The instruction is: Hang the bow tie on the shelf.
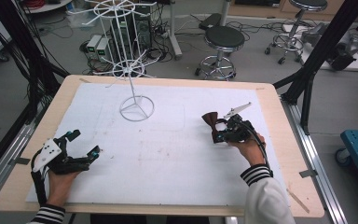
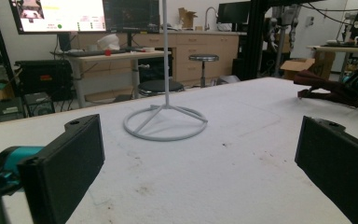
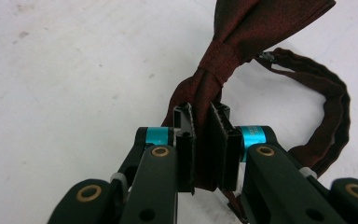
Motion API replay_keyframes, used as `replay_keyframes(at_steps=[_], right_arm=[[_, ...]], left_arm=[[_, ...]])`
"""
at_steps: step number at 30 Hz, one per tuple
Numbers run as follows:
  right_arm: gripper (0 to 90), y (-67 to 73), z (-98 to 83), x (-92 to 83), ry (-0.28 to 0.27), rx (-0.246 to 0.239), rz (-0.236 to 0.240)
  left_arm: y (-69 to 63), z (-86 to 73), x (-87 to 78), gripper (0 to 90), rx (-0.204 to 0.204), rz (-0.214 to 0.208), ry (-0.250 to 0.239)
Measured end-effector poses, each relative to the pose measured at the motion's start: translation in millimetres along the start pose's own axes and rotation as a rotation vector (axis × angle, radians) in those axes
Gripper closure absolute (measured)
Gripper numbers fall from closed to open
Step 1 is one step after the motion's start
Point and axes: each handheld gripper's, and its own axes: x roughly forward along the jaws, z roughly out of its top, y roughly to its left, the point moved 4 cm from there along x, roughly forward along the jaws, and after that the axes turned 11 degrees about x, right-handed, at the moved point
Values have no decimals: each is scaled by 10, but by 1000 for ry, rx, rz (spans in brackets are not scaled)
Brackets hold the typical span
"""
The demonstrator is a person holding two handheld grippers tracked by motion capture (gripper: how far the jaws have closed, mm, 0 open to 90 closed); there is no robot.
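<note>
Gripping bow tie (image 3: 223,56), no lettering

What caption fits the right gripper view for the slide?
Right claw shut on one wing of a dark red bow tie, strap looped on the white table.

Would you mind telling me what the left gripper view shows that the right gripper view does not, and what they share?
The left gripper view alone shows the left gripper with its jaws wide apart, the white wire stand, and a monitor and stool beyond the table. The right gripper view alone shows the right gripper clamped on one wing of the bow tie, plus its looped strap. Both show the bow tie and the white table cover.
</note>
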Motion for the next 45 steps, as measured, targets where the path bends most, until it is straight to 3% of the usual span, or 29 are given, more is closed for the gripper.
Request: replay_keyframes(at_steps=[1, 4, 5, 6, 7, 15, 22, 29, 39, 45], right_arm=[[817, 24, 12, -6, -15, -10, 29], [818, 49, 25, -16, -31, -9, 54], [817, 94, 47, -30, -55, -29, 92], [817, 94, 47, -30, -55, -29, 92], [817, 149, 65, -51, -76, -45, 123], [816, 325, 131, -138, -157, -98, 209], [816, 438, 191, -191, -208, -136, 276], [816, 607, 275, -252, -270, -233, 364], [816, 812, 326, -256, -303, -317, 442], [815, 921, 356, -250, -316, -359, 484]], left_arm=[[10, 52, 8, 17, -6, -13, -8], [19, 109, 22, 17, -7, -30, -10], [24, 145, 36, 17, -5, -39, -9], [25, 167, 44, 17, -3, -48, -5], [28, 204, 61, 17, 2, -57, -3], [12, 369, 163, 17, 20, -124, 37], [11, 494, 227, 17, 1, -163, 37], [-30, 610, 326, 17, 23, -211, 64], [-127, 773, 472, 17, 37, -295, 95], [-220, 904, 578, 17, 32, -348, 78]])
